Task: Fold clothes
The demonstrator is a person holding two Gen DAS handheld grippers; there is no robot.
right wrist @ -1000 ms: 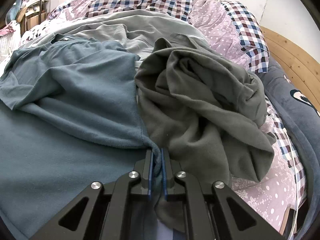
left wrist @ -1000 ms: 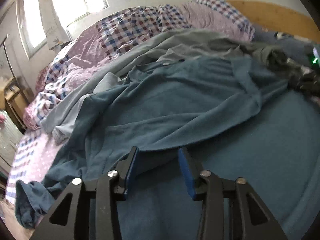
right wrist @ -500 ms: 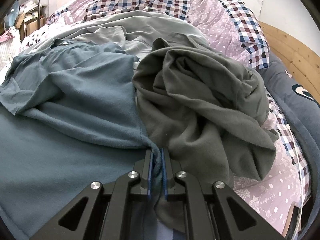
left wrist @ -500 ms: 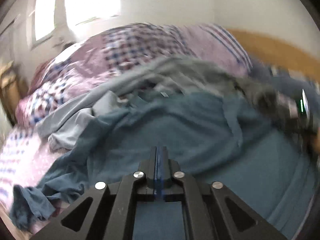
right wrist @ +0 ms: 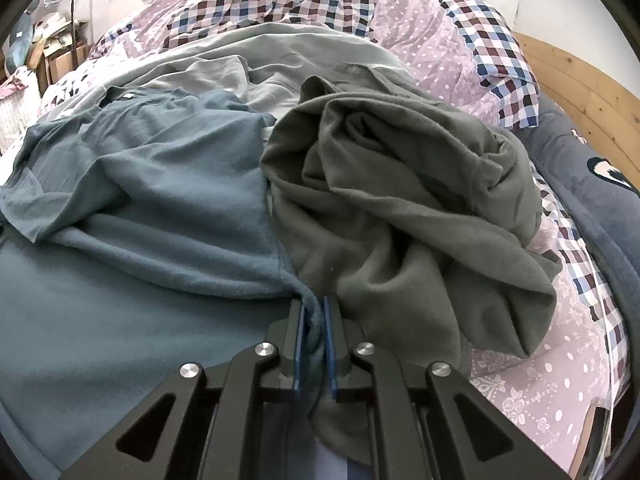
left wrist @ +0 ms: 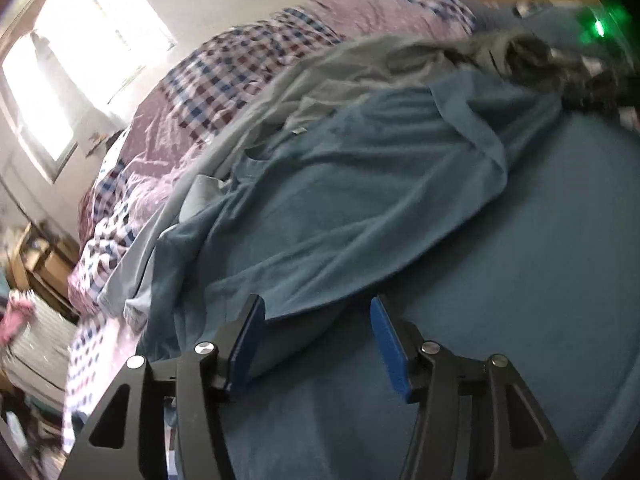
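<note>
Pinching the blue shirt's (right wrist: 168,204) hem corner, my right gripper (right wrist: 314,312) has its pads pressed together on a bunched fold of the fabric at the six o'clock edge of its view. From that pinch the shirt spreads away toward ten o'clock across a blue blanket (right wrist: 100,320), its collar lying up near eleven. A dark grey garment (right wrist: 408,200) is heaped just beside the shirt at about one o'clock, their edges touching along a seam that runs down to my right fingers. Behind both, at twelve, lies a pale grey sheet (right wrist: 288,52), then a checked quilt (right wrist: 280,0). My left gripper (left wrist: 316,312) has just been opening and now stands spread, pads apart and gripping nothing; the shirt's (left wrist: 360,200) lower edge lies between them and under them, draped loose on the blanket (left wrist: 520,280). In that blurred left view the shirt runs from six o'clock up toward one.
</note>
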